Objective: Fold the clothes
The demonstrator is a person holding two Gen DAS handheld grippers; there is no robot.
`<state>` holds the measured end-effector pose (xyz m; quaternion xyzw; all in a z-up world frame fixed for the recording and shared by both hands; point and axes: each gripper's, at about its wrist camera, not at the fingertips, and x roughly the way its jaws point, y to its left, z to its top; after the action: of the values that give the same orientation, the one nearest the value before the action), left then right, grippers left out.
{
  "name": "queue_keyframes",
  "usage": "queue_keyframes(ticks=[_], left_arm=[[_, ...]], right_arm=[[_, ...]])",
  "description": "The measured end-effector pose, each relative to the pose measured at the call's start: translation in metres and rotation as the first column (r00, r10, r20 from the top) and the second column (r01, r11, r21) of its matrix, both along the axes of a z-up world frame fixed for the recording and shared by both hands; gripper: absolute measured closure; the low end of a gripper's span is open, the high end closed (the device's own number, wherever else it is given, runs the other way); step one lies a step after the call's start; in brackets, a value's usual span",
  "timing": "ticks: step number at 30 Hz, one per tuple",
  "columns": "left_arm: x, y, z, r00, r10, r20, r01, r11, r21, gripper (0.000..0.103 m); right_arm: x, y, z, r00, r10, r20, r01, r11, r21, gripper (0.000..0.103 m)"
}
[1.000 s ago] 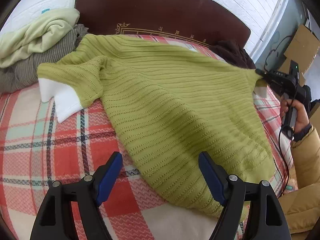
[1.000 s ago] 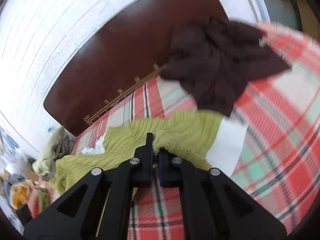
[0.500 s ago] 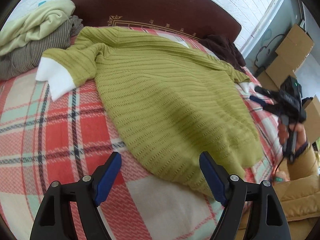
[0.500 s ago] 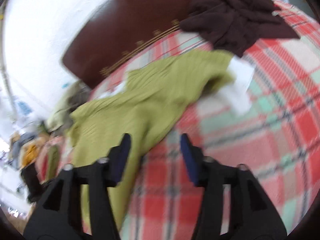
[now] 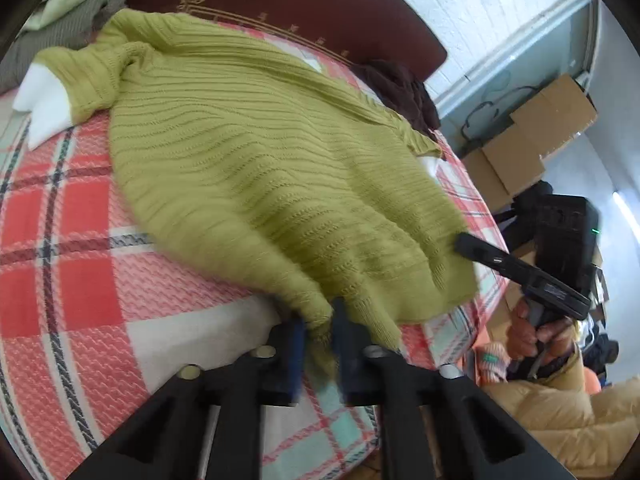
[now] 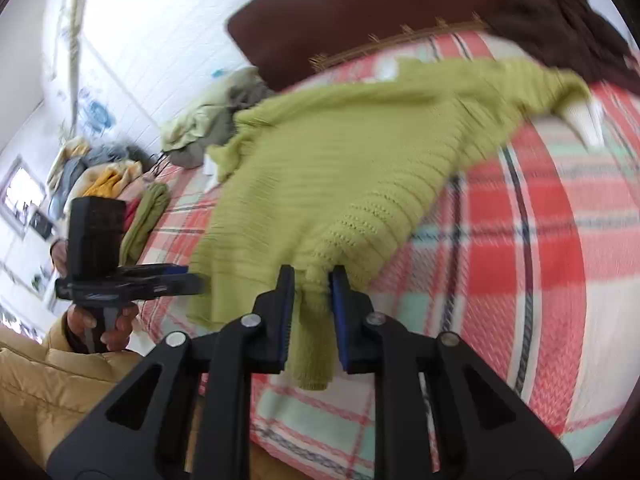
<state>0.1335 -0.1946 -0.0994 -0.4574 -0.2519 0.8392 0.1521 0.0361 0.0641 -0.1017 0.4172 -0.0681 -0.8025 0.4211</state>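
Observation:
A lime-green knit sweater (image 5: 260, 160) (image 6: 340, 168) with white cuffs (image 5: 40, 96) lies spread over the plaid bed cover (image 5: 80, 280). My left gripper (image 5: 318, 320) is shut on the near hem, and bunched fabric hangs between its blue pads. My right gripper (image 6: 312, 276) holds the hem's other corner. Its jaws are closing, with a fold of knit pinched between the pads. Each gripper shows in the other's view, the right gripper (image 5: 460, 246) at the hem's far corner and the left gripper (image 6: 196, 276) at the hem's edge.
A dark brown garment (image 5: 400, 84) (image 6: 568, 40) lies by the headboard (image 5: 280, 0). A heap of pale and grey clothes (image 5: 72, 12) (image 6: 208, 128) sits at the other end. Cardboard boxes (image 5: 532, 132) stand beside the bed. A person's hand (image 5: 536, 328) and tan jacket sleeve are close by.
The left gripper went from open to shut on the near hem. The right gripper let go of the sleeve, swung down to the hem corner and is closing on it.

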Motion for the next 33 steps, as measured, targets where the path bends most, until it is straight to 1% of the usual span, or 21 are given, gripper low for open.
queue_keyframes(ticks=[2,5,8,10,11,12,13,14,16,17,19,22,24,25,26,27,28,29,30,31,33], left_arm=[[0.002,-0.008,0.003,0.999,0.032,-0.013,-0.032,0.999,0.011,0.093],[0.008,-0.025,0.009,0.996,0.087,-0.034,-0.085,0.996,0.039,0.093],[0.012,-0.037,0.011,0.992,0.122,-0.035,-0.121,0.992,0.034,0.093],[0.014,-0.037,0.010,0.991,0.128,-0.030,-0.128,0.992,0.016,0.093],[0.014,-0.036,0.009,0.992,0.123,-0.028,-0.122,0.992,0.012,0.091],[0.014,-0.033,0.007,0.993,0.113,-0.023,-0.113,0.994,0.008,0.086],[0.014,-0.032,0.005,0.994,0.110,-0.018,-0.110,0.994,0.004,0.075],[0.014,-0.032,0.004,0.994,0.105,-0.017,-0.105,0.994,0.005,0.057],[0.013,-0.029,0.002,0.996,0.083,-0.022,-0.082,0.997,0.008,0.040],[0.013,-0.027,0.001,0.997,0.081,-0.021,-0.081,0.997,-0.001,0.040],[0.011,-0.025,-0.001,0.997,0.078,-0.014,-0.078,0.997,-0.014,0.040],[0.010,-0.024,-0.002,0.997,0.082,-0.013,-0.083,0.996,-0.017,0.043],[0.009,-0.021,-0.003,0.997,0.082,-0.005,-0.082,0.997,-0.013,0.056],[0.008,-0.021,-0.004,0.997,0.082,0.003,-0.082,0.997,-0.009,0.073],[0.008,-0.022,-0.005,0.996,0.085,0.012,-0.085,0.996,-0.007,0.083],[0.009,-0.022,-0.005,0.996,0.091,0.015,-0.091,0.996,-0.007,0.087],[0.010,-0.024,-0.004,0.995,0.096,0.007,-0.096,0.995,-0.006,0.091],[0.012,-0.026,-0.002,0.995,0.102,-0.001,-0.102,0.995,-0.006,0.092],[0.013,-0.028,0.001,0.994,0.105,-0.011,-0.105,0.994,-0.001,0.092],[0.015,-0.031,0.006,0.994,0.103,-0.025,-0.103,0.995,0.013,0.092],[0.019,-0.035,0.016,0.994,0.097,-0.053,-0.095,0.995,0.038,0.092]], right_arm=[[0.008,-0.012,0.012,0.998,0.048,-0.036,-0.048,0.999,-0.018,0.082],[0.011,-0.040,0.008,0.993,0.112,-0.032,-0.111,0.993,0.037,0.081],[0.013,-0.063,-0.006,0.984,0.178,0.026,-0.180,0.981,0.067,0.067],[0.017,-0.068,-0.013,0.981,0.190,0.043,-0.193,0.979,0.071,0.066],[0.018,-0.061,-0.012,0.983,0.179,0.049,-0.181,0.983,0.041,0.065],[0.019,-0.052,-0.012,0.985,0.164,0.055,-0.165,0.986,0.009,0.062],[0.019,-0.040,-0.012,0.989,0.135,0.062,-0.134,0.991,-0.028,0.059],[0.019,-0.028,-0.011,0.992,0.106,0.070,-0.102,0.993,-0.065,0.057],[0.015,0.001,-0.013,0.995,0.022,0.100,-0.010,0.994,-0.111,0.054],[0.012,0.011,-0.017,0.992,-0.019,0.122,0.032,0.994,-0.109,0.052],[0.008,0.023,-0.027,0.985,-0.083,0.154,0.095,0.993,-0.072,0.052],[0.004,0.015,-0.039,0.980,-0.073,0.185,0.092,0.991,-0.099,0.052],[0.003,0.004,-0.046,0.979,-0.042,0.202,0.070,0.988,-0.135,0.052],[0.001,-0.001,-0.049,0.977,-0.026,0.210,0.059,0.987,-0.151,0.052],[0.000,-0.006,-0.049,0.976,-0.011,0.217,0.046,0.986,-0.160,0.057],[-0.002,-0.009,-0.048,0.976,-0.002,0.219,0.039,0.986,-0.163,0.073],[-0.002,-0.007,-0.043,0.979,-0.018,0.201,0.048,0.988,-0.146,0.080],[-0.002,-0.005,-0.038,0.983,-0.033,0.182,0.058,0.990,-0.130,0.090],[-0.001,-0.002,-0.032,0.986,-0.052,0.159,0.070,0.991,-0.113,0.093],[0.003,0.004,-0.021,0.990,-0.083,0.114,0.094,0.991,-0.095,0.093],[0.019,0.019,0.011,0.990,-0.140,-0.007,0.140,0.989,-0.051,0.094]])
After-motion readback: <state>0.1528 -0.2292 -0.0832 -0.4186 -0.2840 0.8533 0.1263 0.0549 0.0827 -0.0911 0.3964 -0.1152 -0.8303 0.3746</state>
